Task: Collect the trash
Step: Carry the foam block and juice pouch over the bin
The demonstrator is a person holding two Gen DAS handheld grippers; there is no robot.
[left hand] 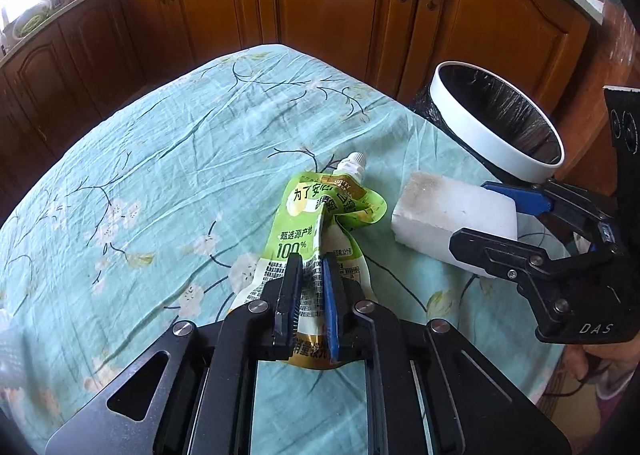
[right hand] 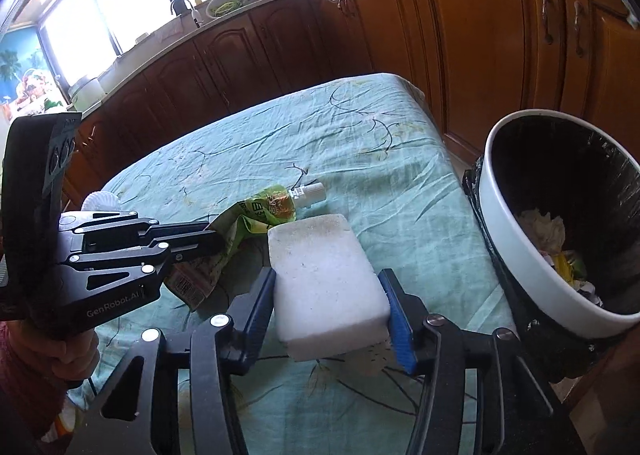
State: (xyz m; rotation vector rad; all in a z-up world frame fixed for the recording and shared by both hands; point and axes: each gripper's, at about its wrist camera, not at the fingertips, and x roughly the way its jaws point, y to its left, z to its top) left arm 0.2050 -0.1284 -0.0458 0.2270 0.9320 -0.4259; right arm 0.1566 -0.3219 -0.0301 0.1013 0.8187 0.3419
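Clamped in the right gripper, a white foam block lay lengthwise toward the cabinets, with the lined trash bin just off the table's right edge. Beside it, the left gripper pinched a crumpled green drink pouch, spout pointing away, farther from the bin, the block between them.

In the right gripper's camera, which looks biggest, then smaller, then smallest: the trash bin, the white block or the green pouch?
1. Trash bin
2. White block, though it sits nearest the camera, which enlarges it
3. Green pouch, partly hidden
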